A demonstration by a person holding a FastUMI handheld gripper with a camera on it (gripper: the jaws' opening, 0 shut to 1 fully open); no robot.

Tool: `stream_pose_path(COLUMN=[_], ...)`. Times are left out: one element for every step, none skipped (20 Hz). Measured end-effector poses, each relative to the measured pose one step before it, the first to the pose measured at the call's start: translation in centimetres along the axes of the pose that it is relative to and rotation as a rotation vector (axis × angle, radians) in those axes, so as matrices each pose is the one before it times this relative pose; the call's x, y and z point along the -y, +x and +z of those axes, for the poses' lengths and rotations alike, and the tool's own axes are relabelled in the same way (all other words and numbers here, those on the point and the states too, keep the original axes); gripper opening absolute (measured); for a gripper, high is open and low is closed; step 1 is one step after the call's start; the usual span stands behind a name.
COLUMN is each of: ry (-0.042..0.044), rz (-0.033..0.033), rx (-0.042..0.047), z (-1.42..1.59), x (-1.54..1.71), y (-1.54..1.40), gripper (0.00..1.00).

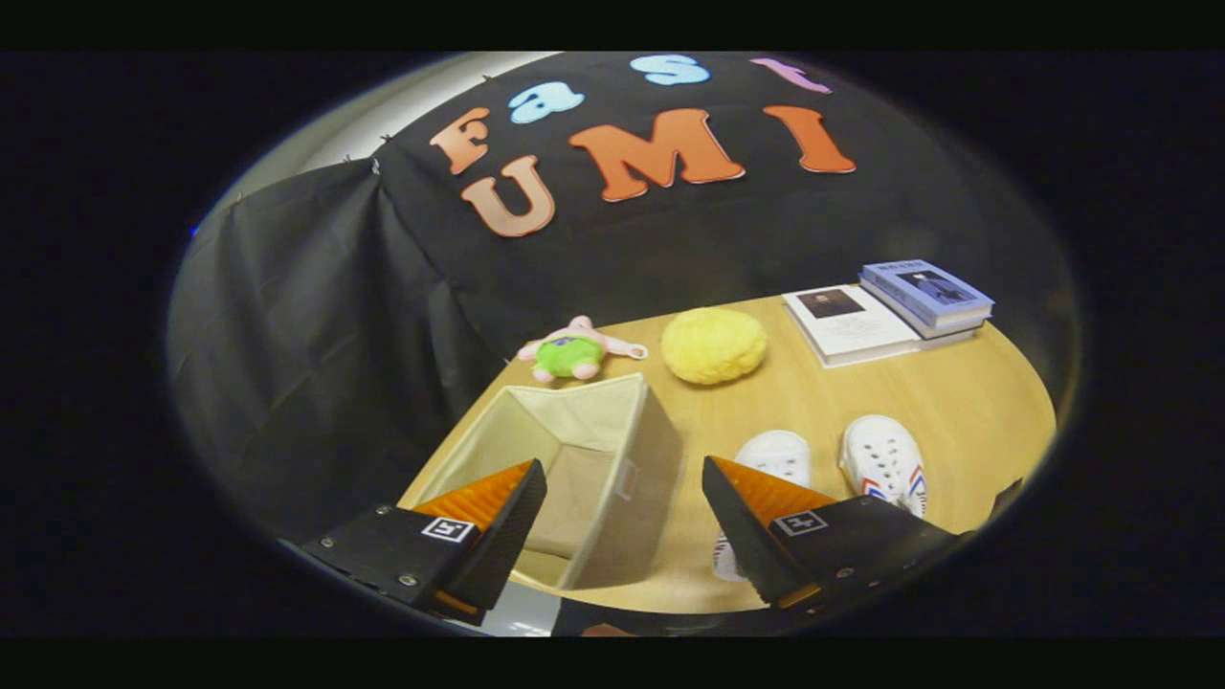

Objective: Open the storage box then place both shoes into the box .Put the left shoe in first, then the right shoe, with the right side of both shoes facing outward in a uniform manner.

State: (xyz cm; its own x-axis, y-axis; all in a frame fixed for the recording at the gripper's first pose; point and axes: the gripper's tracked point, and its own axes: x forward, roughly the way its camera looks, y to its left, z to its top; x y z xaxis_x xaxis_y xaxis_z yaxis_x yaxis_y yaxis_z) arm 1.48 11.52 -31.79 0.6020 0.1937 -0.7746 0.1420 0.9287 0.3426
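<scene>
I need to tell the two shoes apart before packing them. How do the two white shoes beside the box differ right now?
The nearer shoe lies closer to the storage box, while the farther shoe sits away from it. The nearer shoe is partly hidden behind one finger of the open claw; the farther shoe shows more fully. Red and blue stripes are visible on the farther shoe's side, none on the nearer. Both are white, perforated, and rest on the table.

Matt cloth storage box [584, 450] on smooth wood table [957, 402]
</scene>
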Motion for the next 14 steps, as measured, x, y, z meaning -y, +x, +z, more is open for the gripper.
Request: stream_pose_path(ry=[0.00782,0.01300,0.01211,0.01157,0.00075,-0.00467,-0.00468,-0.00213,-0.00083,-0.00307,0.00310,0.00376,0.00035,-0.00119], rz=[-0.02111,-0.01435,-0.01241,-0.01713,-0.01906,-0.01697,-0.01657,-0.01499,-0.01255,-0.01565,-0.01839,-0.01218,-0.00665,-0.01592], rx=[-0.02054,-0.03227,-0.03518,-0.02881,-0.02459,-0.02221,-0.02213,-0.02171,-0.02233,-0.02599,-0.01771,-0.01612,-0.00779,-0.00602], z=[-0.733,-1.134,-1.105,-0.855,-0.771,-0.760,-0.818,-0.729,-0.728,-0.750,-0.575,-0.452,-0.101,-0.036], x=[1.456,1.137,1.136,1.101,0.996,0.875,0.796,0.723,0.621,0.789,0.751,0.584,0.286,0.385], y=[0.185,0.258,0.340,0.331,0.421,0.468,0.509,0.476,0.506,0.717,0.524,0.304,0.477,0.286], gripper=[0.97,0.97,0.96,0.96,0.95,0.95,0.94,0.93,0.91,0.90,0.87,0.85,0.82,0.80])
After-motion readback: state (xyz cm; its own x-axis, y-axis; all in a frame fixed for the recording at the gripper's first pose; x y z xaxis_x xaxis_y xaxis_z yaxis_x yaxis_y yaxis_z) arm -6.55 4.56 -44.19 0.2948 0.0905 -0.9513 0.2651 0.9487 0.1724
